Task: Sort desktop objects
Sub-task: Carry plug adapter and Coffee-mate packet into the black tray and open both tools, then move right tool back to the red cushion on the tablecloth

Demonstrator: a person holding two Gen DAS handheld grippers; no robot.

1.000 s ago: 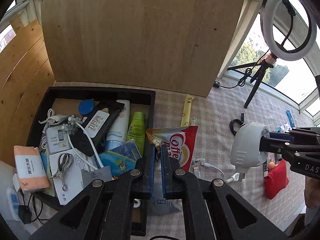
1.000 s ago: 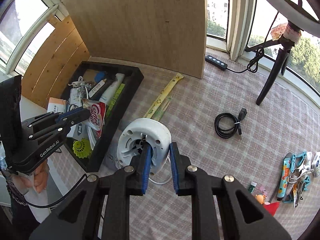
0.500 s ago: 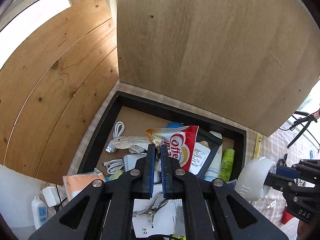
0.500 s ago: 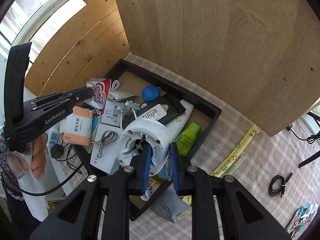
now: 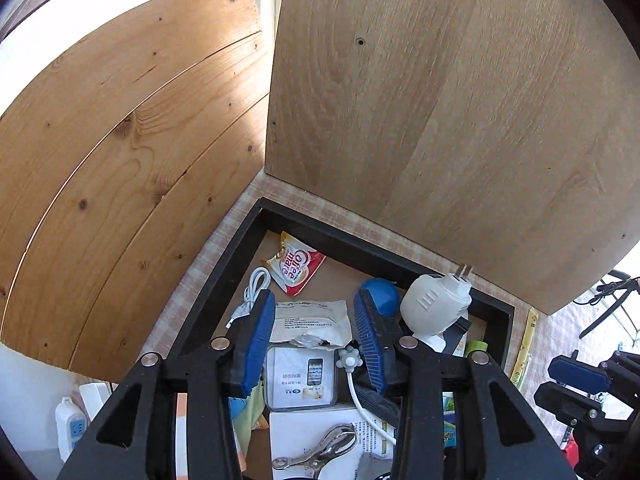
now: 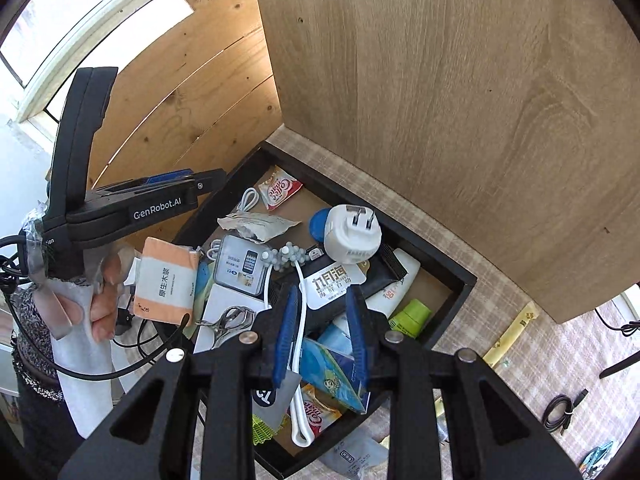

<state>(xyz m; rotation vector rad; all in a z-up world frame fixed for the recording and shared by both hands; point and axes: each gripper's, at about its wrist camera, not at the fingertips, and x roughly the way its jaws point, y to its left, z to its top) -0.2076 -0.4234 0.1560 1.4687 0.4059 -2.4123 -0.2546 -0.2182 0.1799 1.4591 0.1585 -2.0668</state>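
Observation:
A black tray [image 5: 360,248] full of small items lies below both grippers. My left gripper [image 5: 314,340] hangs over it with its jaws opening and nothing between the pads. The red and white Coffee mate sachet [image 5: 294,268] lies loose in the tray's far corner, apart from the fingers. My right gripper [image 6: 320,332] is over the tray [image 6: 440,256] too, its jaws opening and gripping nothing; a white cord in the tray shows between them. The white plug device [image 6: 352,234] rests in the tray beyond the fingertips, prongs up. The left gripper [image 6: 208,180] shows at the left.
Wooden boards stand close behind the tray. An orange tissue pack [image 6: 164,280], metal clippers [image 5: 320,452], a black packet [image 6: 340,280] and a green bottle [image 6: 412,316] crowd the tray. A yellow sachet strip [image 6: 512,328] and a black cable [image 6: 560,412] lie on the checked cloth.
Both grippers moved left from the cloth to over the tray. The left one let go of the Coffee mate sachet and the right one let go of the white plug device; both now lie in the tray.

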